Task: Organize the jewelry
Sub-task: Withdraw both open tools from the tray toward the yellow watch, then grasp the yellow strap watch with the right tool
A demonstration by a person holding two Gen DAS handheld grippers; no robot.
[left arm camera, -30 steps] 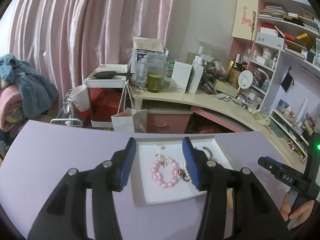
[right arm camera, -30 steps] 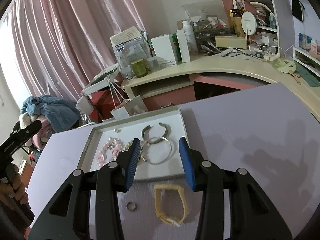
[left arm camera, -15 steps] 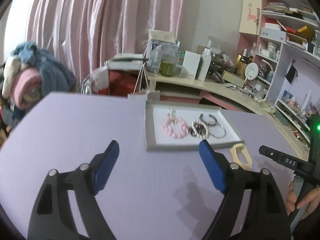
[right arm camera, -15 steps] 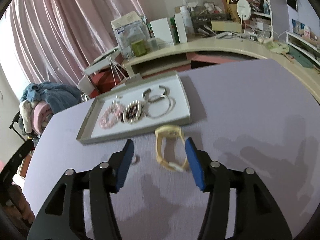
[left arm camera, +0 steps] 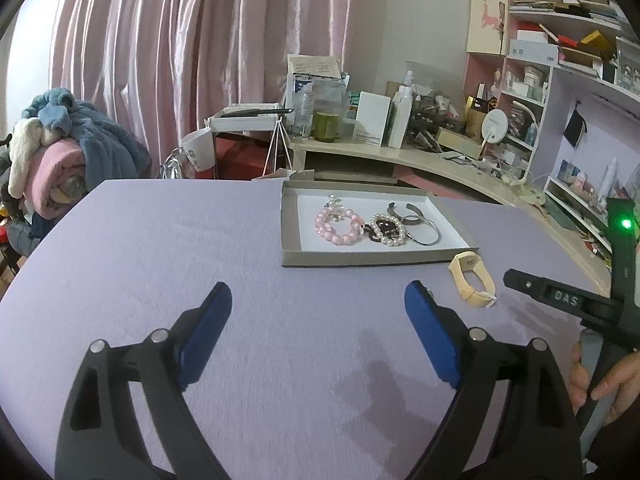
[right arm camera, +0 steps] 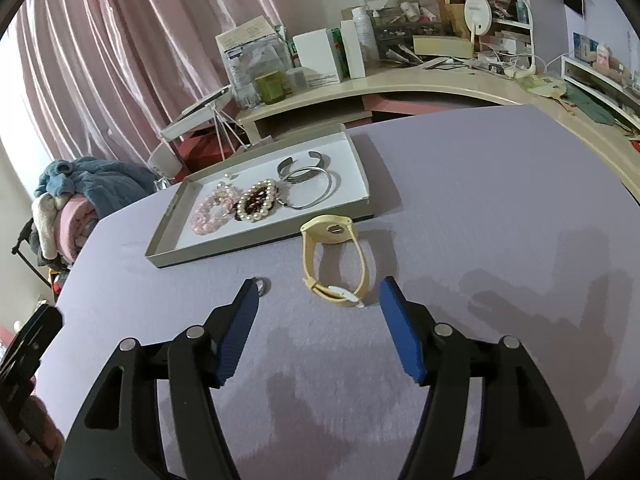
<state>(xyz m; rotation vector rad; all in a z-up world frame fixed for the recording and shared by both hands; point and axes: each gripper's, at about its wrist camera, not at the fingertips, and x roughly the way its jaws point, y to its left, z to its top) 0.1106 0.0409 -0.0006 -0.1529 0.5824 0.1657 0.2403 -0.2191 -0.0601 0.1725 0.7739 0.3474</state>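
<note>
A shallow grey tray (left arm camera: pixel 291 236) (right arm camera: pixel 170 222) with a white floor sits on the purple table. In it lie a pink bead bracelet (left arm camera: pixel 339 224) (right arm camera: pixel 210 210), a pearl and dark bead bracelet (left arm camera: pixel 386 230) (right arm camera: pixel 256 199), a silver cuff (right arm camera: pixel 302 165) and a thin silver bangle (left arm camera: pixel 426 229) (right arm camera: pixel 316 190). A yellow watch band (left arm camera: pixel 472 278) (right arm camera: pixel 336 258) and a small silver ring (right arm camera: pixel 261 285) lie on the table in front of the tray. My left gripper (left arm camera: pixel 318 298) is open and empty, well short of the tray. My right gripper (right arm camera: pixel 318 294) is open and empty, just short of the watch band.
The right gripper's body and hand show at the right edge of the left wrist view (left arm camera: pixel 600 320). Behind the table stand a cluttered desk (right arm camera: pixel 400 80), shelves (left arm camera: pixel 560 60), a pink curtain and a pile of blankets (left arm camera: pixel 60 152).
Both grippers have pulled back from over the tray and opened wider. The tray's contents and the watch band have not moved.
</note>
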